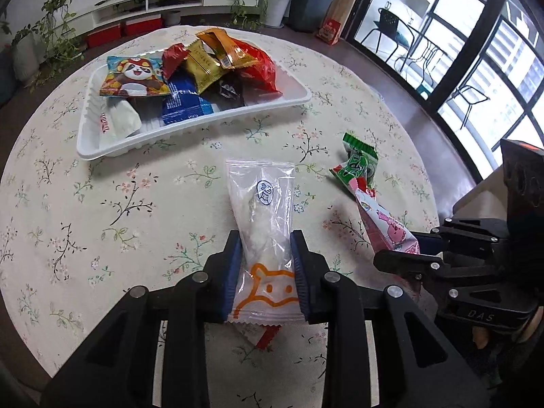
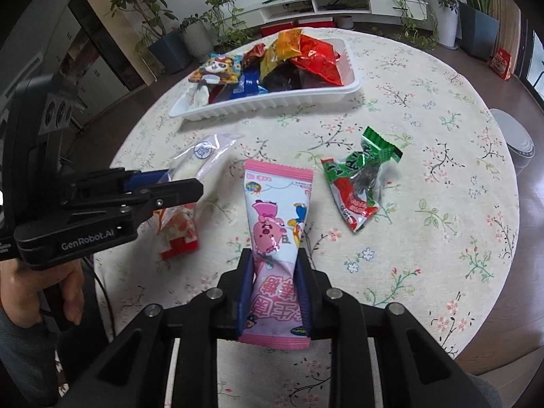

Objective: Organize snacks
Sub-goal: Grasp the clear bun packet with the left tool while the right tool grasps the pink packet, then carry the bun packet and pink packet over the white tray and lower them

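Note:
My left gripper (image 1: pixel 266 238) is shut on a clear snack packet (image 1: pixel 263 210) with an orange animal outline, held above the floral tablecloth; it also shows in the right wrist view (image 2: pixel 204 156). My right gripper (image 2: pixel 275 256) is shut on a pink cartoon snack packet (image 2: pixel 277 210), also seen at the right of the left wrist view (image 1: pixel 384 224). A white tray (image 1: pixel 190 129) with several snack packets sits at the far side of the table, also in the right wrist view (image 2: pixel 258 103). A green and red packet (image 2: pixel 360 183) lies on the cloth to the right.
A red and white packet (image 2: pixel 178 234) lies on the cloth under my left gripper. The round table's edge (image 2: pixel 510 231) curves close on the right. Potted plants (image 2: pixel 190 30) and a low white shelf (image 2: pixel 323 3) stand beyond the table.

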`<state>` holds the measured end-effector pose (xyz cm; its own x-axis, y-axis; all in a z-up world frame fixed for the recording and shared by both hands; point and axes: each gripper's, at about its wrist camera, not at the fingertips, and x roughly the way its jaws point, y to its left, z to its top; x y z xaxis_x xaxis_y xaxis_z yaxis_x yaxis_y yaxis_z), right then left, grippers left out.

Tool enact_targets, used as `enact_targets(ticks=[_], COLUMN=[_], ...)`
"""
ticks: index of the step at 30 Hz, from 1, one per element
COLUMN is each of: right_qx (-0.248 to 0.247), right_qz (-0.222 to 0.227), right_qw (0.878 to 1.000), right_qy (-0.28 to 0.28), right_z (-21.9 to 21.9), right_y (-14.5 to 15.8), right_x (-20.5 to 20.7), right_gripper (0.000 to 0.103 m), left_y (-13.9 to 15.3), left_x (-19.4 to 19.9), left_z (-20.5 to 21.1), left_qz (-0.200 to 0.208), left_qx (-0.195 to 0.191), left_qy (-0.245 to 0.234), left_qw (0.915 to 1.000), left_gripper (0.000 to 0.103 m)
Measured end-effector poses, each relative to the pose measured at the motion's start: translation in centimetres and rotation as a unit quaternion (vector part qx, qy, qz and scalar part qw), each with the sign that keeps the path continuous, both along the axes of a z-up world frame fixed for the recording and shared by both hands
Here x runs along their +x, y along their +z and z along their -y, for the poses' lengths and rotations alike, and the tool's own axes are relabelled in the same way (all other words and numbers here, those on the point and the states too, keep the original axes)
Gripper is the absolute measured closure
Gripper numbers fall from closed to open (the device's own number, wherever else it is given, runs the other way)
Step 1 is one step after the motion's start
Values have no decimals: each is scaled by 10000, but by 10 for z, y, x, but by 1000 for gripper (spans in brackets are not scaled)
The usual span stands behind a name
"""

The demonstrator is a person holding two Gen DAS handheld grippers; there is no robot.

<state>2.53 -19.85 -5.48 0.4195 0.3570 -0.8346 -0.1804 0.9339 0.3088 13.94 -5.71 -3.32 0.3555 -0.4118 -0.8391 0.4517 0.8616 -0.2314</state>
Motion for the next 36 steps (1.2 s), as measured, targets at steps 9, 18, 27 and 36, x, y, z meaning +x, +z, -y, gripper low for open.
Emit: enact_targets(ticks=[9, 18, 27, 36], right_qx=[568, 683, 898, 652], right_qz=[224, 938, 1398, 982], right_qw=[9981, 9932, 9861, 9930], right_qy=[-42, -5, 70, -28], right_z=[5, 0, -28, -46], right_y=[36, 108, 154, 118], right_x=[17, 73, 157, 235], right_gripper=[77, 77, 77, 77], left_y=[50, 108, 142, 106], left_x=[16, 70, 137, 195], left_z=[-46, -66, -67, -54], left_qz=[307, 712, 870, 643], left_qx=[-672, -1093, -1454, -1378], left_qy=[411, 593, 741, 995], left_qw=[9964, 9897, 9828, 9833], left_gripper=[76, 76, 76, 76])
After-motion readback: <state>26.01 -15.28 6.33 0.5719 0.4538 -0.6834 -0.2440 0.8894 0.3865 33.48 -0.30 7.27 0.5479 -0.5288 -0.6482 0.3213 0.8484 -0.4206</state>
